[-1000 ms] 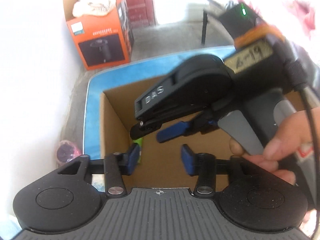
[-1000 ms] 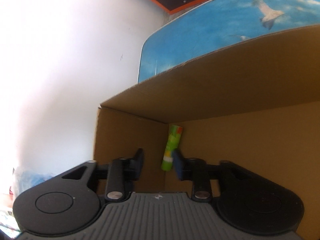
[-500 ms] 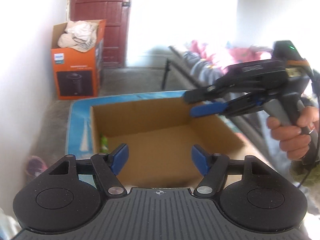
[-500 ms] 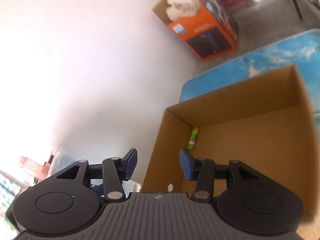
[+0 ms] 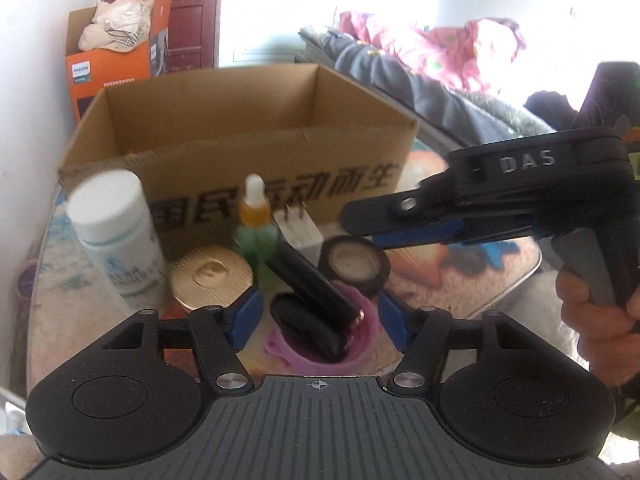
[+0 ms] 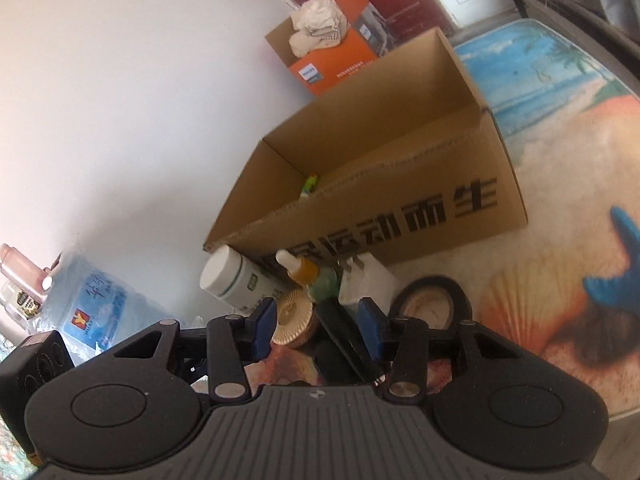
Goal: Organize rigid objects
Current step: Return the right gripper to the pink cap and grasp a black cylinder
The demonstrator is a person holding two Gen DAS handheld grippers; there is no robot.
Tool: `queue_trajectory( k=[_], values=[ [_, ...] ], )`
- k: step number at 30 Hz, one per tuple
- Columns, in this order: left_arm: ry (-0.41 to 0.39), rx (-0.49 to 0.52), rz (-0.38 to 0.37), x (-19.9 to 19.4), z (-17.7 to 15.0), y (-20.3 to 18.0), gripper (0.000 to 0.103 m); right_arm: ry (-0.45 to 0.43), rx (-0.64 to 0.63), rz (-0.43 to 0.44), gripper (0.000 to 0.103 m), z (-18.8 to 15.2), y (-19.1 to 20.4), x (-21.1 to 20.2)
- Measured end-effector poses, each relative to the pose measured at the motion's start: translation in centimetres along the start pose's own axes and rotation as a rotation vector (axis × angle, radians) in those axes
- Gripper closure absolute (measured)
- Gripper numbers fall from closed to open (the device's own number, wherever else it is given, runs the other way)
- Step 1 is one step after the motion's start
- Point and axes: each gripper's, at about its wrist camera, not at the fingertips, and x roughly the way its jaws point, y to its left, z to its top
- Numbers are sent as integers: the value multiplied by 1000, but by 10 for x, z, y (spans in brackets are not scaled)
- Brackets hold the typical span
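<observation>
While both grippers hover empty, the left gripper [image 5: 316, 314], jaws half apart after just narrowing, frames the black tube [image 5: 312, 284] leaning out of the pink cup [image 5: 360, 340]; its long axis runs diagonally toward the cardboard box [image 5: 280, 160]; the right gripper [image 6: 316, 326], jaws narrower and just closing, sits farther back.

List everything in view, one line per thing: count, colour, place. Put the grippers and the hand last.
cardboard box: one, brown, open, behind the clutter
green tube: one, inside the box, at its far wall
white bottle: one, white cap, left
dropper bottle: one, green with amber neck, before the box
gold lid: one, beside the white bottle
white plug: one, by the dropper bottle
black tape roll: one, right of the cluster
pink cup: one, nearest, holds two black cylinders
orange box: one, on the floor behind
left gripper: open, over the cup
right gripper: open, empty
hand: one, on the right gripper's handle
</observation>
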Motion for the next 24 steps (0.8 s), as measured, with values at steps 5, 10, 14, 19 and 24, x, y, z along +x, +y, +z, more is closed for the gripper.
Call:
queue_trajectory(
  k=[5,10,14,19,24],
  values=[
    [11,32,11,16,-18,-9,64,32,-87,-56,65,-5,9,18],
    [0,79,19,18,-21,-15,67,78,-163,-81,70,-7,13,30],
    [-7,115,30,21,-24,-21,67,116,-199,-97,73,-5,14,42],
    [-9,108,13,24,-23,-21,67,163,-239,-120,73,-2,18,54],
    [-11,102,2,25,-23,-20,67,191,-267,-122,74,3,23,61]
  ],
)
